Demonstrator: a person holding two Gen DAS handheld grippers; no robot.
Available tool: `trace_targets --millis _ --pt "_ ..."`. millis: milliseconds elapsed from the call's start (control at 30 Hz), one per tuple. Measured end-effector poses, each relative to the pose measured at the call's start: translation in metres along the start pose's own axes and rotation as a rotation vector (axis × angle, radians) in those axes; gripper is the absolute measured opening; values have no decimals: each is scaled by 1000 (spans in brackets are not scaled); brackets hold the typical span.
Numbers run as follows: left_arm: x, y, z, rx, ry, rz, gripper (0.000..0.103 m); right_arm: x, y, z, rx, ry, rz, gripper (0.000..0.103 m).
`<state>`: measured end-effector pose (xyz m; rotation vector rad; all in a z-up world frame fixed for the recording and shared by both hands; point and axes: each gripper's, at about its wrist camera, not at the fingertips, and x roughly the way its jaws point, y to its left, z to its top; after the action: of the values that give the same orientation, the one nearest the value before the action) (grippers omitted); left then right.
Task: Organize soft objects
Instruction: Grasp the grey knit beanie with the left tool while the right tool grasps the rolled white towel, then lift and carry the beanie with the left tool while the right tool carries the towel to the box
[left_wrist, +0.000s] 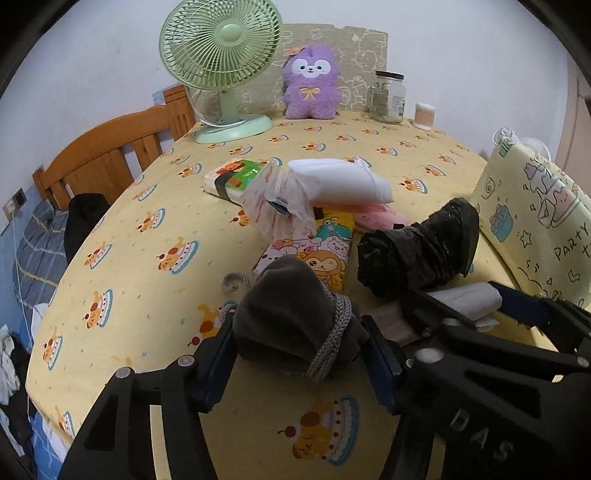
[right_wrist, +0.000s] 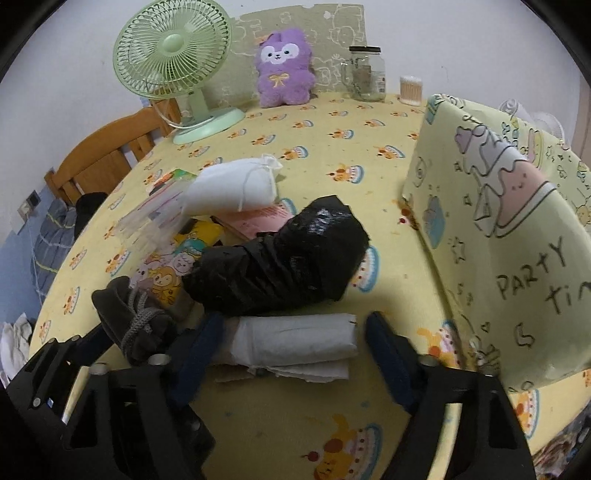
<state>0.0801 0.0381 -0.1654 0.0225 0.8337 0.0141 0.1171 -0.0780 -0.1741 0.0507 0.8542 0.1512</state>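
Observation:
On the yellow cake-print bedsheet (left_wrist: 155, 229) lies a dark grey cloth bundle (left_wrist: 288, 314) tied with a grey knitted cord. My left gripper (left_wrist: 299, 354) is shut on it, a blue pad pressing each side. Just to its right lies a white rolled towel (right_wrist: 295, 343), in front of a crumpled black plastic bag roll (right_wrist: 280, 258). My right gripper (right_wrist: 291, 343) straddles the towel: the left finger touches its end, and a small gap shows at the right finger. In the left wrist view the right gripper (left_wrist: 480, 310) sits low at the right, around the towel (left_wrist: 469, 301).
A yellow "PARTY" fabric box (right_wrist: 498, 229) stands at the right. Behind the bag lie a white pouch (right_wrist: 232, 188), a pink pack (right_wrist: 258, 218), a cartoon pack (left_wrist: 314, 254) and a green tissue pack (left_wrist: 236, 177). Fan (left_wrist: 221, 66), purple plush (left_wrist: 312, 83) and jar (left_wrist: 388, 98) line the back.

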Motion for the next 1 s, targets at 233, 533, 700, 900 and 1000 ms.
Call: trace_targets --millis 233,533,700,900,1000 --pt "-2 -7 0 24 -5 29 59 -3 -2 -3 -1 -1 1 57" --pt "-14 -11 3 28 -26 41 57 -15 -3 -1 2 -33 11 52" --pt "-28 -13 12 23 -61 43 57 -31 0 6 -5 -73 7 52" --pt "-46 -15 20 20 -99 40 57 -51 0 15 -17 -110 4 52" --pt "-55 -16 24 19 -120 40 57 -62 0 20 -22 -132 4 52"
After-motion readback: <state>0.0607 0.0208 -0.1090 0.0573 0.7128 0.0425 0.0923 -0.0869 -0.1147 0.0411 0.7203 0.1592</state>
